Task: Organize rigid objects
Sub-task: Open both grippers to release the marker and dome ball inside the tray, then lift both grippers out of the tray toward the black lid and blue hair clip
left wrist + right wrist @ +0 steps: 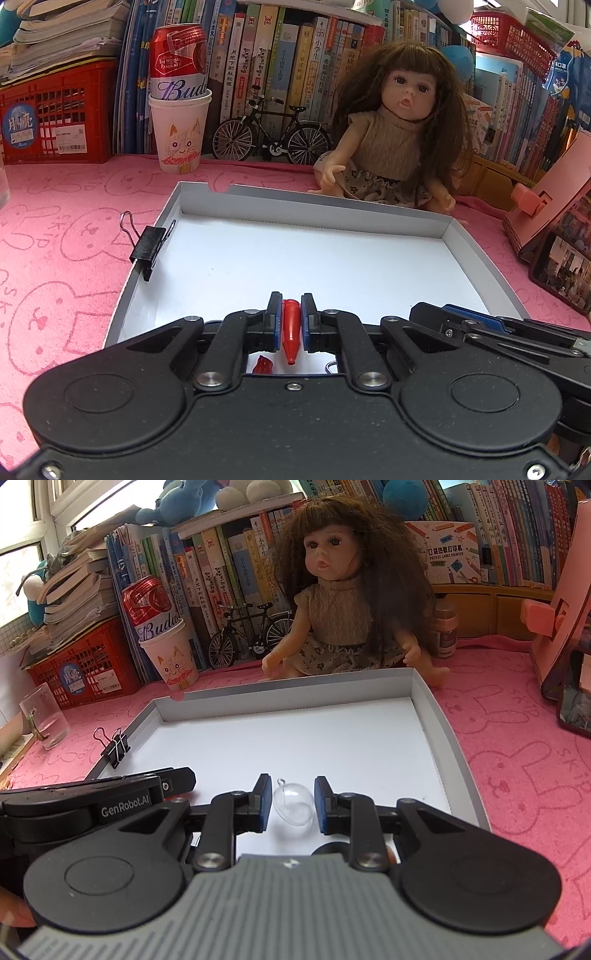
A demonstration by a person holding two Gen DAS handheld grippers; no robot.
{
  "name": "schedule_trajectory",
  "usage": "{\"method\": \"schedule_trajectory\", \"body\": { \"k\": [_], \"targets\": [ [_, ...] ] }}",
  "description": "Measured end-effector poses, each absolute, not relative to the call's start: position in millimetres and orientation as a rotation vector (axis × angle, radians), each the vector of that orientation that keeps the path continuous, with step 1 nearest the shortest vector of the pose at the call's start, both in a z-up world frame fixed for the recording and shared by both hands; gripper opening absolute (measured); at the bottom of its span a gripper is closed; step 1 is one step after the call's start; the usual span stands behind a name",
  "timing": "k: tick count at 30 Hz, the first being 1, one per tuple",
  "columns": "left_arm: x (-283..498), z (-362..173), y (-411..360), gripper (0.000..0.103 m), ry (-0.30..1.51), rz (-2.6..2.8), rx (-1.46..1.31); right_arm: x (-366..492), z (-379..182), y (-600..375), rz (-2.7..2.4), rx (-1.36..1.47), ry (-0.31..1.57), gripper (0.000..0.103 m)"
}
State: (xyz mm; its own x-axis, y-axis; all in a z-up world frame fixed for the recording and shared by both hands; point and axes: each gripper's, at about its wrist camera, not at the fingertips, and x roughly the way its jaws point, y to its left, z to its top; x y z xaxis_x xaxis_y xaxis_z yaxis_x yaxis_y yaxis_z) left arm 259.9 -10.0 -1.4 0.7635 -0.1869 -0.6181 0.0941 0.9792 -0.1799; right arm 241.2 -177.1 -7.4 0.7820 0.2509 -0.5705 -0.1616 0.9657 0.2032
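A shallow white box lid [476, 254] [439, 716] lies on the pink cloth. My left gripper [291, 317] is shut on a red pen-like cap piece [290, 328] and holds it over the lid's near edge. A second small red piece [263, 366] lies under it. My right gripper [291, 801] is open, its fingers either side of a clear plastic half-sphere [293, 805] resting on the lid floor. A black binder clip [147, 247] [115, 748] is clamped on the lid's left wall. My right gripper also shows at the right of the left wrist view [480, 325].
A doll [399, 122] [343, 602] sits behind the lid. A paper cup with a red beer can [179, 99] [162, 635], a model bicycle [271, 133], a red crate [55, 114] and books line the back. A glass [42, 716] stands at left, a pink stand [554, 192] at right.
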Motion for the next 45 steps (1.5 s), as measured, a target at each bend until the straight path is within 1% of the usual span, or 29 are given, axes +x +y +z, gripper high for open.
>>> {"method": "schedule_trajectory", "body": {
  "k": [3,5,7,9,10,11,14,15,17,21,23,26,29,35,45],
  "targets": [
    [260,-2,-10,0.010,0.693,-0.158,-0.146,241,-8,-177,0.225,0.145,0.635,0.029],
    [260,-1,-10,0.013,0.694,-0.161,-0.146,241,-7,-178,0.225,0.149,0.631,0.033],
    [258,0,-11,0.014,0.686,-0.162,-0.141,240,-7,-179,0.229,0.154,0.628,0.033],
    [256,2,-10,0.019,0.680,-0.165,-0.139,238,-5,-180,0.231,0.157,0.624,0.034],
    [254,3,-10,0.023,0.677,-0.166,-0.139,237,-4,-181,0.231,0.158,0.622,0.037],
    [253,5,-9,0.028,0.671,-0.166,-0.137,236,-3,-181,0.230,0.158,0.618,0.042],
    [247,9,-8,0.038,0.652,-0.164,-0.128,233,0,-182,0.231,0.163,0.610,0.051],
    [244,11,-8,0.039,0.646,-0.165,-0.124,232,2,-183,0.231,0.166,0.606,0.051],
    [240,15,-8,0.044,0.639,-0.169,-0.119,229,4,-184,0.232,0.166,0.599,0.055],
    [232,22,-7,0.050,0.623,-0.162,-0.105,222,12,-184,0.223,0.152,0.576,0.062],
    [229,25,-5,0.054,0.617,-0.166,-0.107,218,16,-187,0.222,0.153,0.564,0.069],
    [222,32,-2,0.059,0.601,-0.174,-0.111,212,21,-192,0.225,0.159,0.549,0.076],
    [215,38,-2,0.062,0.589,-0.185,-0.107,205,26,-194,0.224,0.147,0.534,0.078],
    [190,50,-4,0.064,0.540,-0.212,-0.077,185,36,-198,0.233,0.116,0.499,0.084],
    [151,62,-6,0.068,0.503,-0.277,-0.092,147,51,-208,0.259,0.065,0.441,0.087]
  ]
}}
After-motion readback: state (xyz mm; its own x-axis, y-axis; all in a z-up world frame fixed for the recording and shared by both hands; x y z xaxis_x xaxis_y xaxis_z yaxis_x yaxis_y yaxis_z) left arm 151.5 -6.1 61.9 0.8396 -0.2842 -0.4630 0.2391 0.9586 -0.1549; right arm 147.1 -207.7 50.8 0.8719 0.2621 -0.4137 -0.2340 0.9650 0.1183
